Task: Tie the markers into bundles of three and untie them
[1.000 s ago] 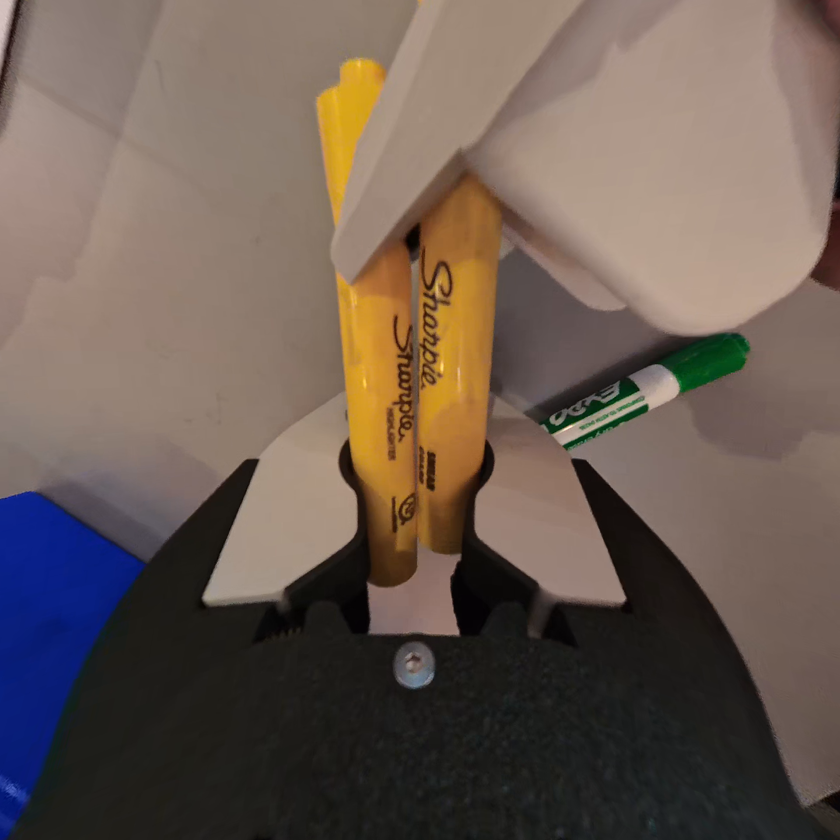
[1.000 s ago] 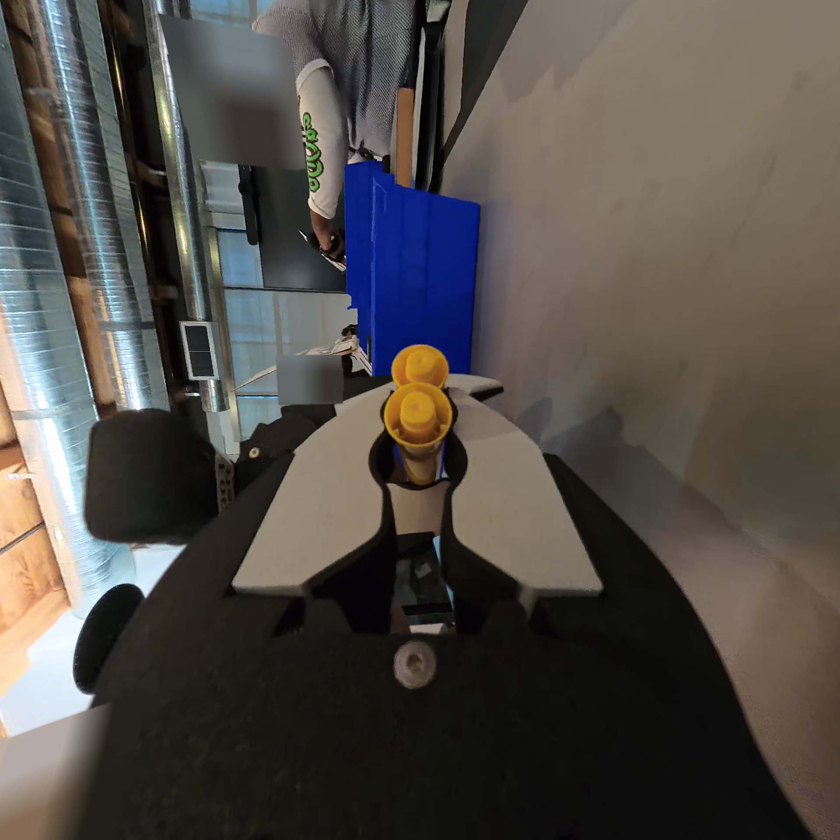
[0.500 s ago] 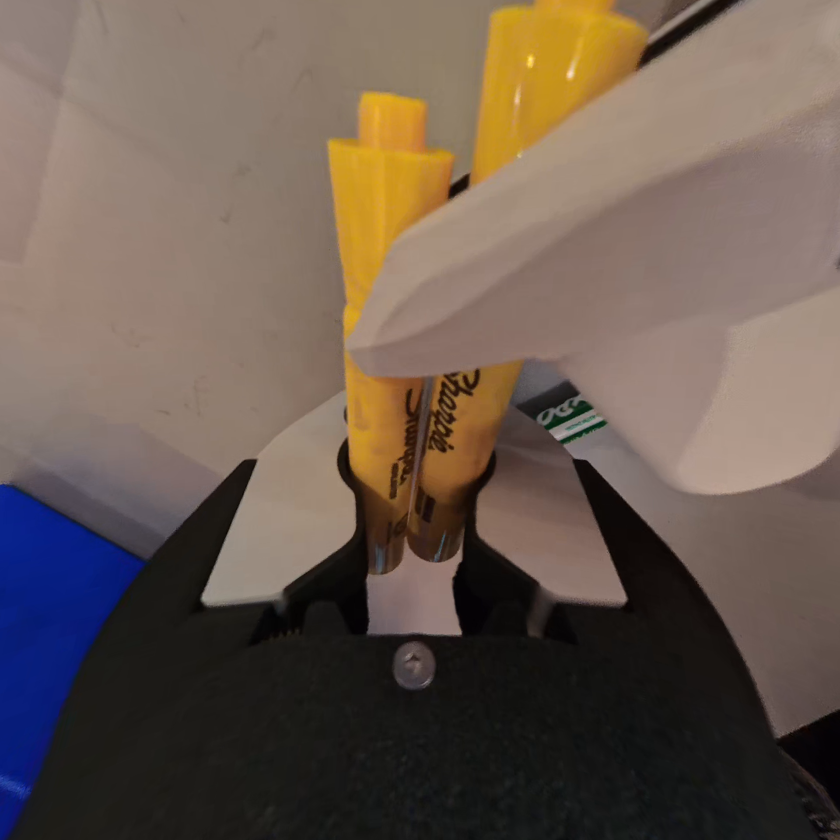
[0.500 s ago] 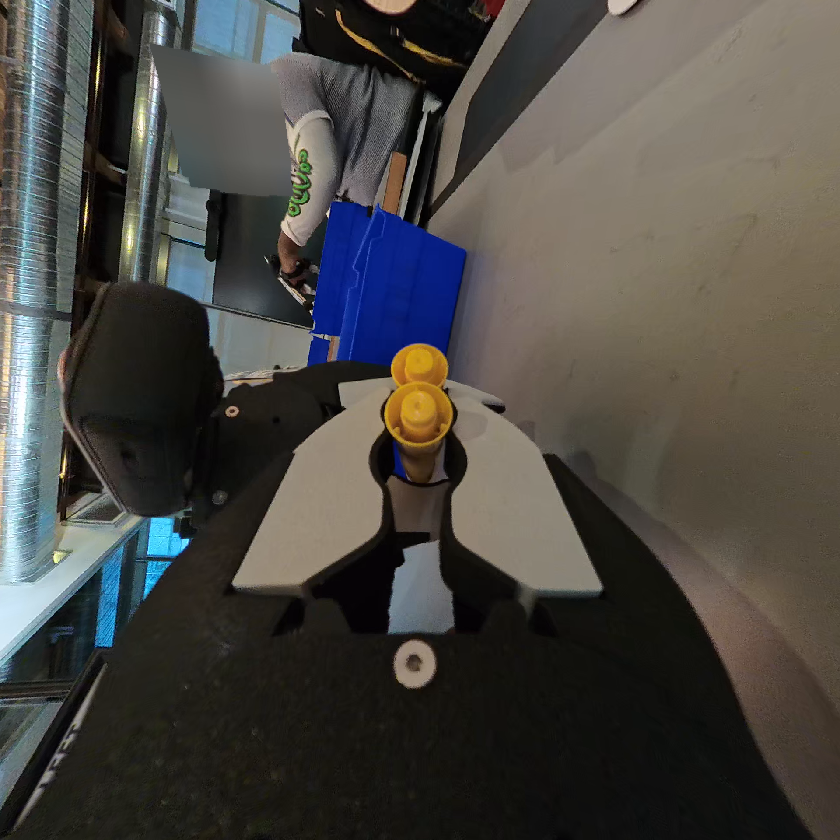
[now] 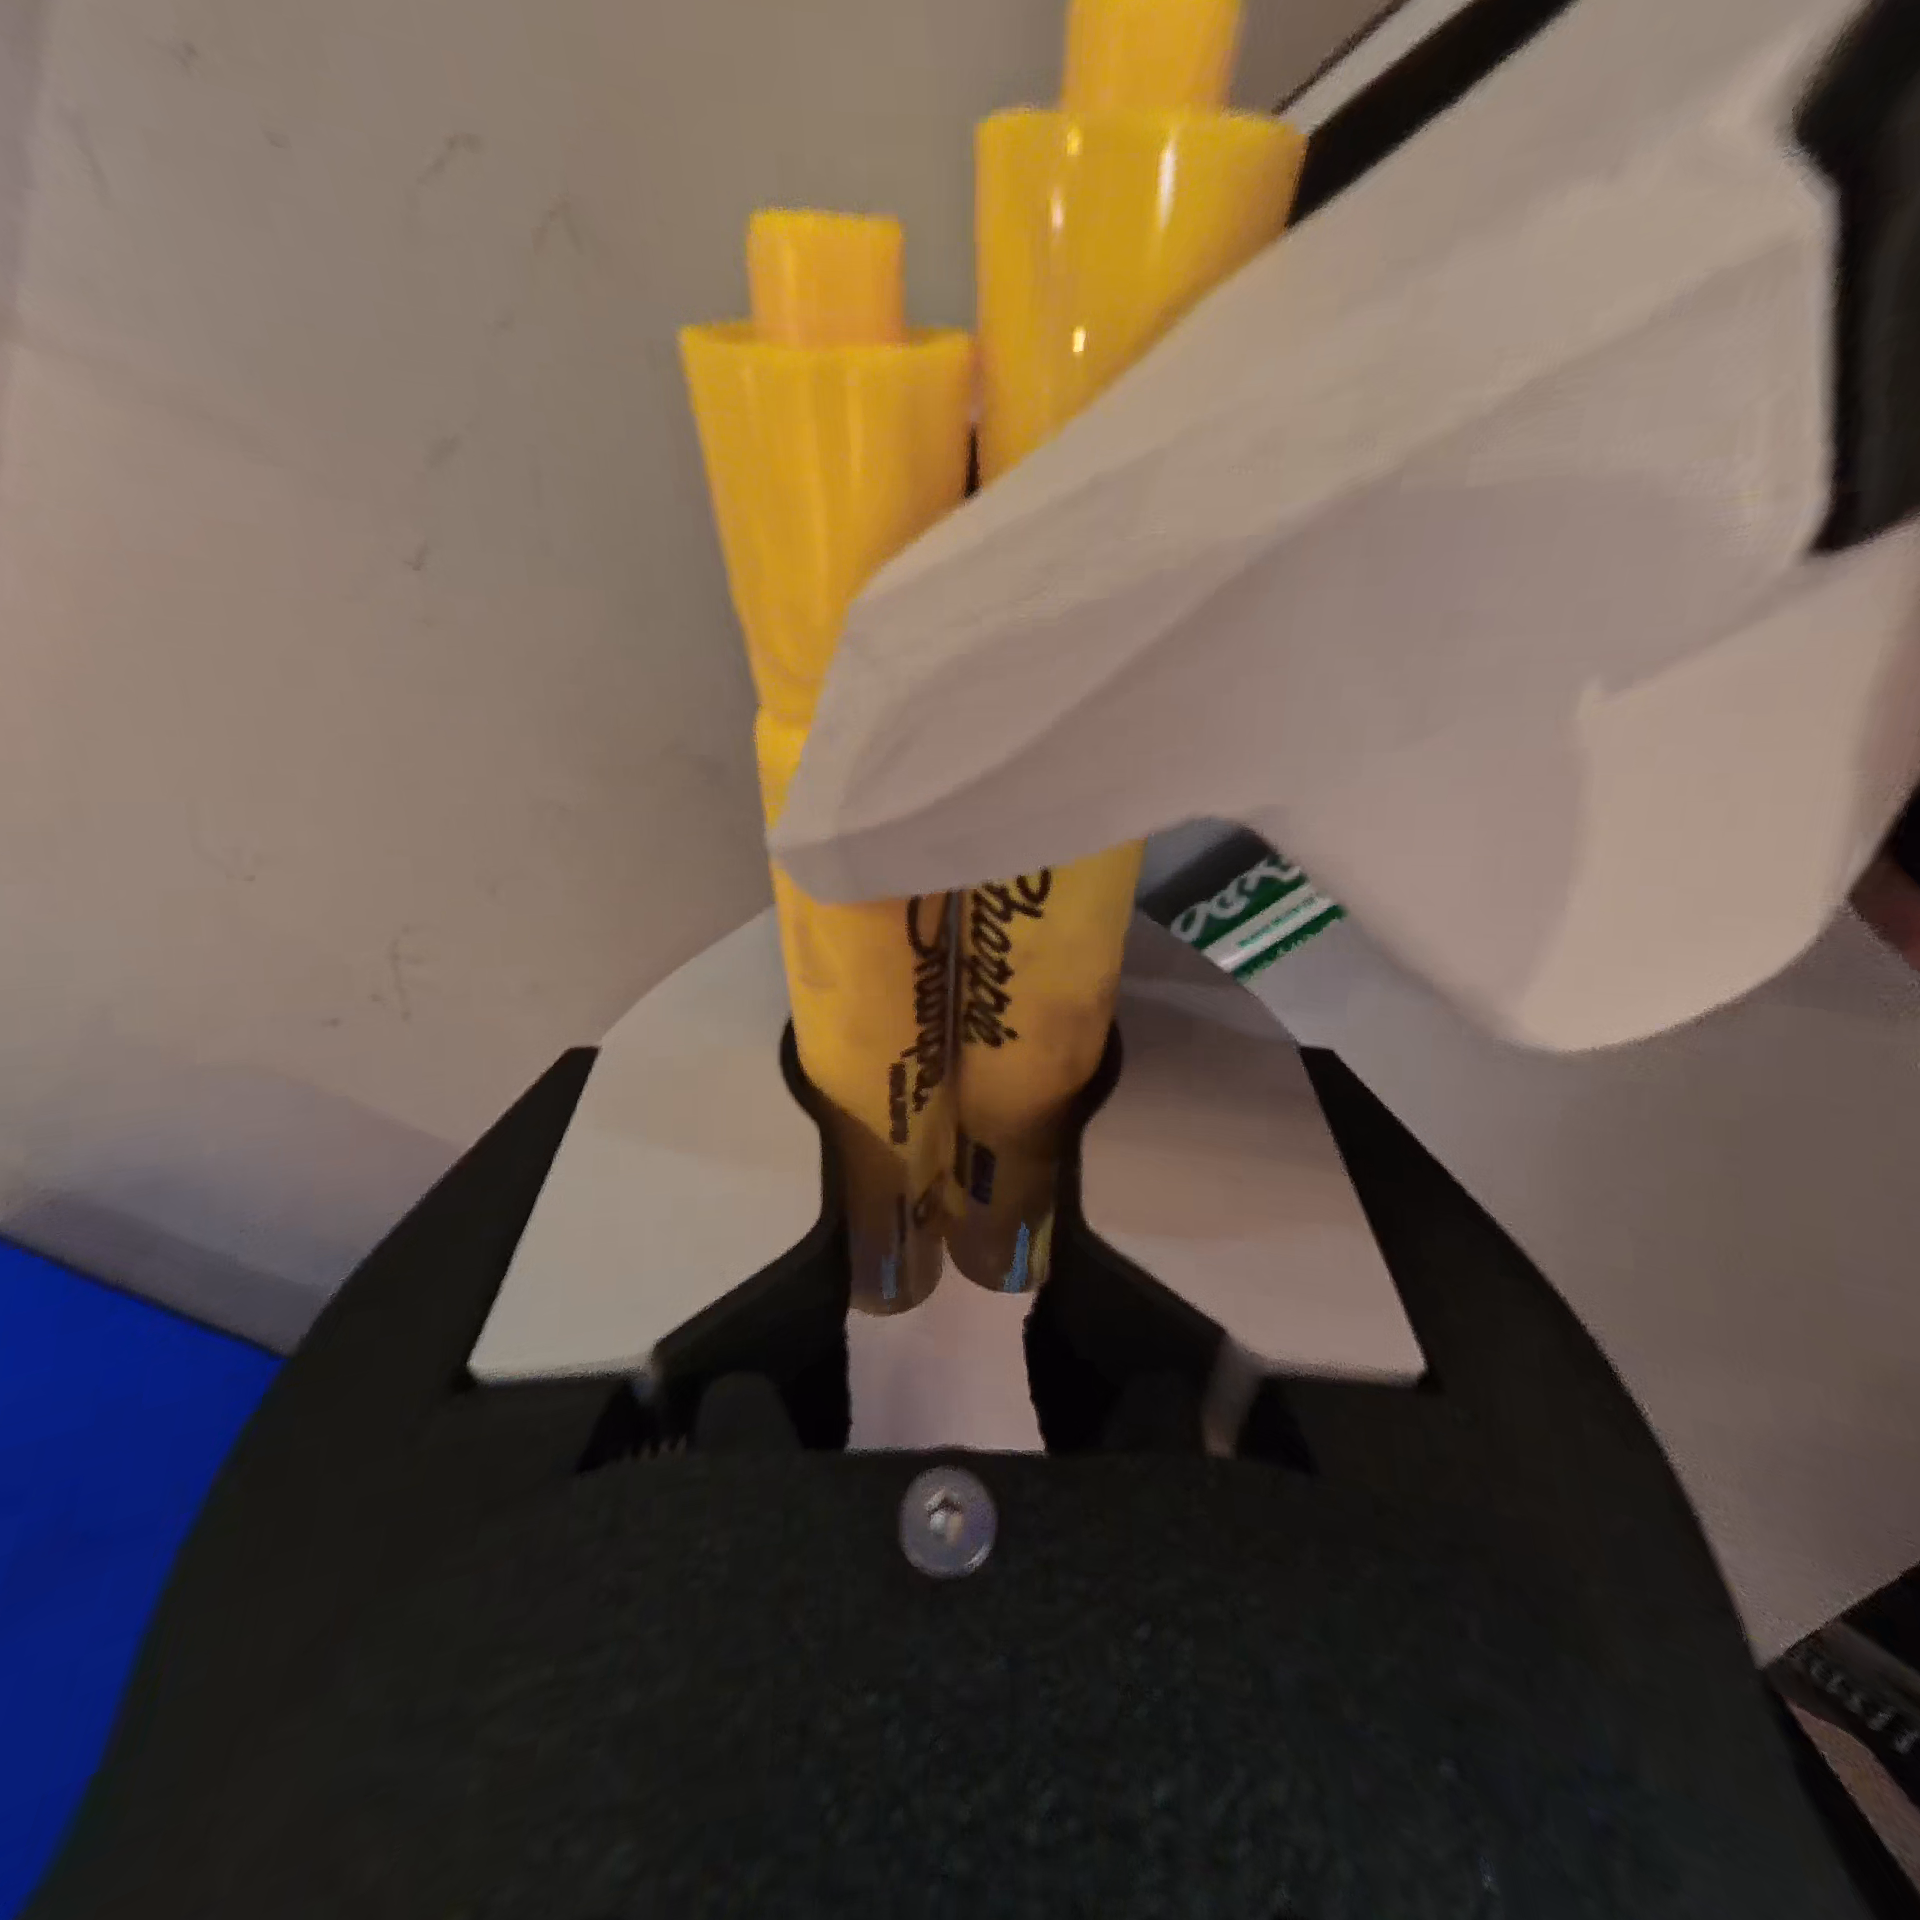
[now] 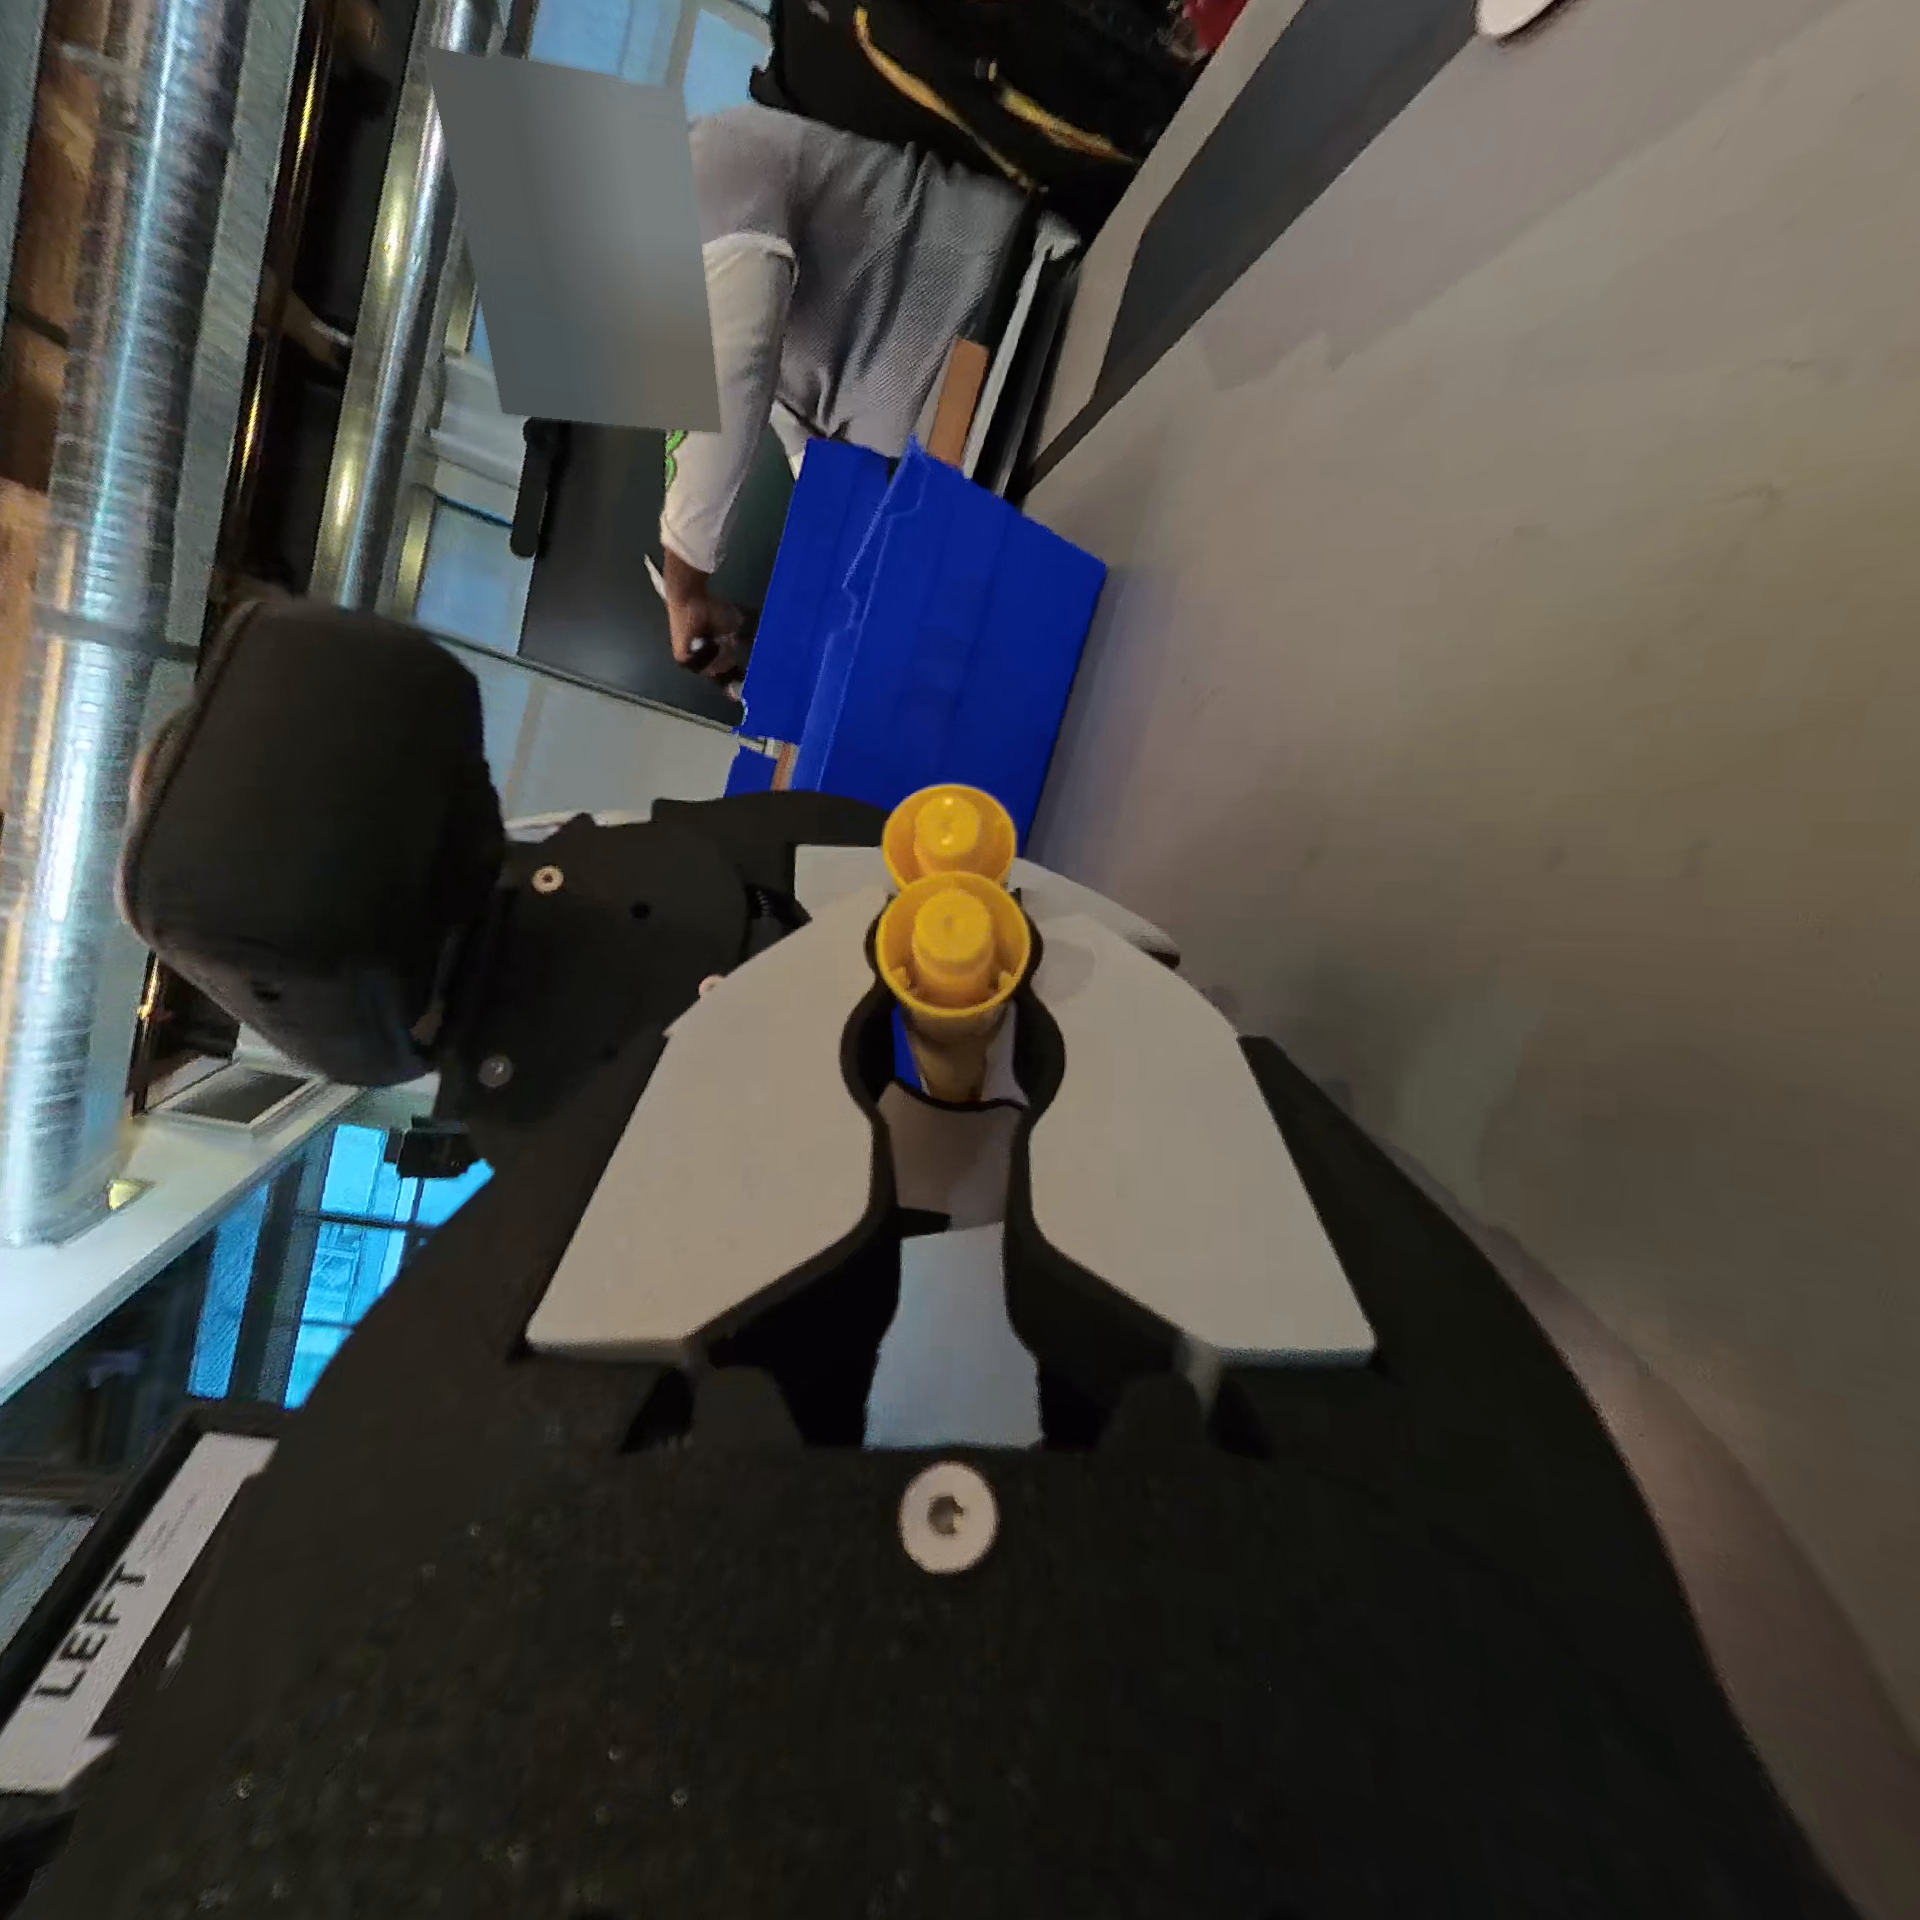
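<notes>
Two yellow markers stand side by side in my left gripper, which is shut on their lower barrels, caps pointing away. My right gripper's white fingers come in from the upper right and cross the markers just below the caps. In the right wrist view I see the same yellow markers end on, caps toward the camera, sitting in the round notch of my right gripper, which is shut on them. The left gripper's black body shows behind. A green marker lies on the table, mostly hidden.
The grey table lies under the grippers. A blue bin sits at the lower left and also shows in the right wrist view. A person stands beyond the table's far end. The grippers' ends are close to 7 centimetres from one another.
The right gripper's fingers swung round and slid down the markers toward the left gripper. The markers sit a little farther forward in the left gripper. The green marker became mostly covered.
</notes>
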Motion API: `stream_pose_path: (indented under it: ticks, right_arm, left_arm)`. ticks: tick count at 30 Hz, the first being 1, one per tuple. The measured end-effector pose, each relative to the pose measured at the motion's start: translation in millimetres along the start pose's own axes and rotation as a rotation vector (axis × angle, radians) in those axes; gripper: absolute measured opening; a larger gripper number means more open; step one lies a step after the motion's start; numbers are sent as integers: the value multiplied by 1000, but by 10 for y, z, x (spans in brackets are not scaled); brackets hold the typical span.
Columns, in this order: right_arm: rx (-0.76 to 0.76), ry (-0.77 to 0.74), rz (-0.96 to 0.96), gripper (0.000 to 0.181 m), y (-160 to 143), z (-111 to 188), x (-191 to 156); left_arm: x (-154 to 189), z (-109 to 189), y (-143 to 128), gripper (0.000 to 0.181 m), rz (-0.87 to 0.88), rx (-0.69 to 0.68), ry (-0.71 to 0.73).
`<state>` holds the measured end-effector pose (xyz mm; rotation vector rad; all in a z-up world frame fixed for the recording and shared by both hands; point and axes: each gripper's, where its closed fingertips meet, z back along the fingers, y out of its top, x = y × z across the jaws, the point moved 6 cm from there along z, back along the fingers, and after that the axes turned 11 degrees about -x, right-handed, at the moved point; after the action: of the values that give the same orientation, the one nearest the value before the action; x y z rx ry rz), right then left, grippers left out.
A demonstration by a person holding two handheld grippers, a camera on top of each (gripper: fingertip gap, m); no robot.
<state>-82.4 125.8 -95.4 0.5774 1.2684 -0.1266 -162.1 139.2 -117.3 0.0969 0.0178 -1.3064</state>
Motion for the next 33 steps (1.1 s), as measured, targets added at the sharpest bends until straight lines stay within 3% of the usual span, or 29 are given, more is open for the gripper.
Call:
stream_pose_path:
  ticks: [7, 18, 22, 26, 29, 31, 33]
  right_arm:
    - [-52, 48, -10, 22, -76, 81, -29]
    - [-164, 110, 120, 31, -111, 410, -218]
    - [-202, 101, 357, 32, -160, 668, -324]
    - [-254, 25, 813, 44, -364, 809, -418]
    - [-270, -65, 1105, 31, -542, 865, -446]
    - [-260, -70, 1148, 18, -603, 899, -449]
    - [-266, -52, 1119, 18, -626, 922, -424]
  left_arm:
    - [15, 83, -84, 42, -117, 2, -1]
    - [169, 178, -240, 42, -313, 21, -182]
    - [251, 275, -279, 42, -383, 38, -235]
    - [393, 328, -307, 42, -442, 27, -261]
    - [512, 303, -317, 41, -467, 1, -268]
    - [578, 267, -307, 41, -474, -9, -261]
    - [631, 231, -304, 41, -476, -15, -261]
